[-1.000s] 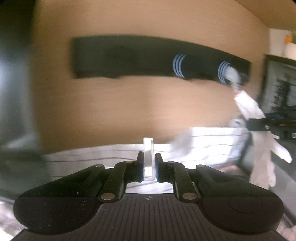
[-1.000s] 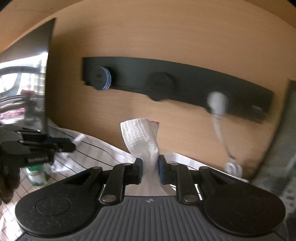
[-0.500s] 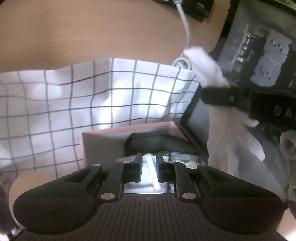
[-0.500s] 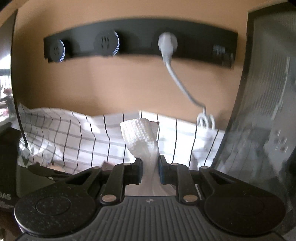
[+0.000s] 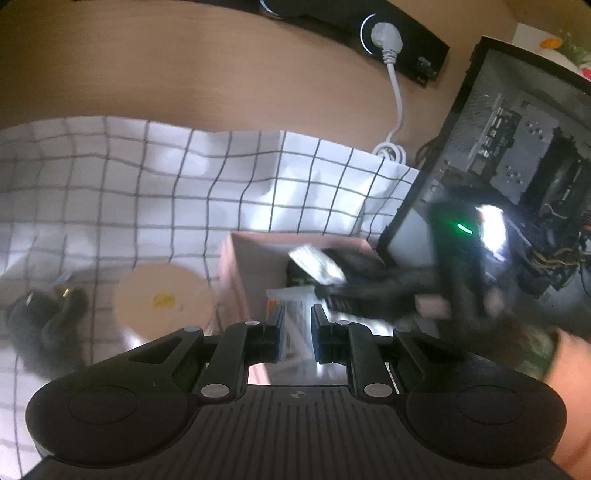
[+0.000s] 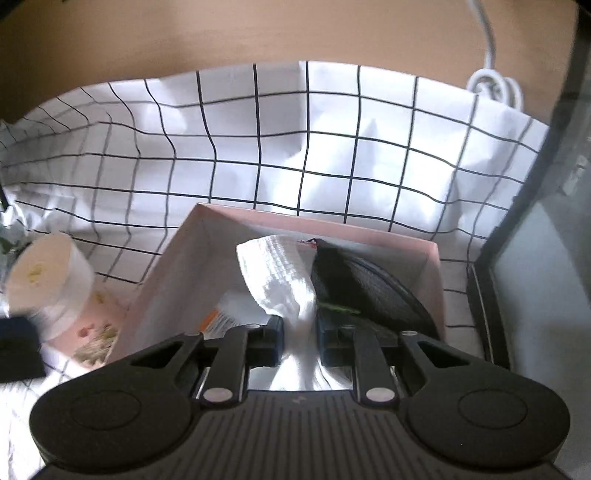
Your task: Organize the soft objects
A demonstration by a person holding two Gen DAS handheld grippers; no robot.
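Clamped on the white cloth (image 6: 284, 288), my right gripper (image 6: 300, 341) hangs over the pink box (image 6: 369, 230) on the checked tablecloth (image 6: 258, 147); my left gripper (image 5: 297, 338) looks slightly parted, apparently empty. Inside sits a dark object (image 6: 362, 288). Released high, the cloth could drape over the rim.

You had two grippers in view: your left gripper (image 5: 297, 334) and your right gripper (image 6: 299, 341). One white waffle cloth (image 6: 280, 273) showed. There was one pink box (image 6: 369, 230), and inside it one black rounded item (image 6: 365, 284) and one packet with an orange label (image 6: 218, 319). One round white lidded tub (image 6: 50, 282) stood outside. One checked cloth (image 6: 258, 147) lay beneath, with one white cable (image 5: 395, 85) and one wall socket strip (image 5: 406, 33) behind.
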